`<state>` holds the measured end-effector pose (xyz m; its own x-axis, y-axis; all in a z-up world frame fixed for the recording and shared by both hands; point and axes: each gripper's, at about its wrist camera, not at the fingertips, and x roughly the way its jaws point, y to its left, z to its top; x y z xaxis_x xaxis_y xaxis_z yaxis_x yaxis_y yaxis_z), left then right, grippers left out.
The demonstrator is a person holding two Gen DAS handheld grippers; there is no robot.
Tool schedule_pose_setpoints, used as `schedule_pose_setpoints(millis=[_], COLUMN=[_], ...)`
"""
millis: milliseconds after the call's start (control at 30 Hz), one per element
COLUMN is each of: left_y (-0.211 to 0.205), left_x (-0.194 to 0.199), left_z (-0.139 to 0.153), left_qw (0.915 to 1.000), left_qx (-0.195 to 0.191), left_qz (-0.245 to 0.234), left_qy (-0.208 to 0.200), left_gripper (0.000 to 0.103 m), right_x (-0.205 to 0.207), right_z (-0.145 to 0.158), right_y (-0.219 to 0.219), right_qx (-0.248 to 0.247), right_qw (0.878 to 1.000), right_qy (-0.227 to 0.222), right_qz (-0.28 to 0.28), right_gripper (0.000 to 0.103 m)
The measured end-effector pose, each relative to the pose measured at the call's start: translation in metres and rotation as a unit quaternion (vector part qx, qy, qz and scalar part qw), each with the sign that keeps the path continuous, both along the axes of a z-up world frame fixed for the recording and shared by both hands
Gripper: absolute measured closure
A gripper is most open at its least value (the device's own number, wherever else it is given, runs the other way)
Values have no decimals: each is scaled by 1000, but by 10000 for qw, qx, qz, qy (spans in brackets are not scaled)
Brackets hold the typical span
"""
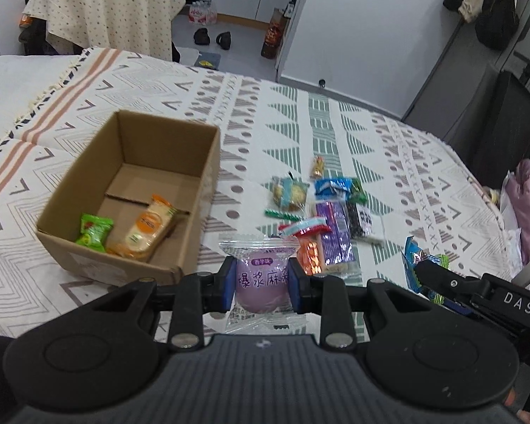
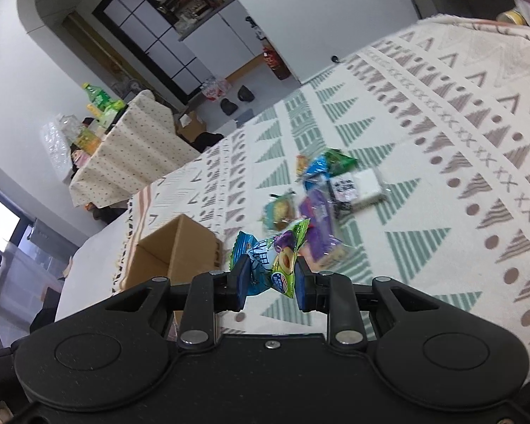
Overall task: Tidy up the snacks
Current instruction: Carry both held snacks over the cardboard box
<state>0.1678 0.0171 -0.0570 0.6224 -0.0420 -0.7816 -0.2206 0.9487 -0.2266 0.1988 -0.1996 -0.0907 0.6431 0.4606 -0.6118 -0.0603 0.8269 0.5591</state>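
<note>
My left gripper [image 1: 262, 282] is shut on a clear packet holding a purple mochi ball [image 1: 261, 279], held just right of the open cardboard box [image 1: 70, 212]. Inside the box lie a green candy packet [image 1: 93, 233] and an orange biscuit packet [image 1: 146, 228]. My right gripper [image 2: 271, 277] is shut on a blue and green plum snack packet [image 2: 277, 261], lifted above the cloth, with the cardboard box [image 2: 180, 243] to its left. The right gripper [image 1: 431, 275] also shows at the right edge of the left wrist view. Several loose snack packets [image 1: 328, 219] lie in a pile on the patterned cloth.
The patterned cloth [image 1: 282, 134] covers the whole bed-like surface. A second table with a dotted cloth [image 1: 113, 7] stands behind, bearing bottles [image 2: 99, 102]. Shoes [image 1: 212, 39] lie on the floor. A pink garment [image 1: 526, 205] sits at the right edge.
</note>
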Motion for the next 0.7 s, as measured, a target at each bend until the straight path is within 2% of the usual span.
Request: schedule_pose_setpoints(millis=[233, 700], left_y=[26, 83], left_x=[-7, -12], left_z=[13, 15], left_qw=[9998, 9981], left_qx=[-47, -305], left_qz=[132, 477], left_qy=[-167, -261], left_gripper=[74, 74], right_x=[4, 10], right_z=[15, 25], right_y=[24, 82], right_qx=[-56, -208], right_qw=[9998, 9982], right_qy=[-140, -246], right_qz=[137, 510], right_gripper=[77, 77])
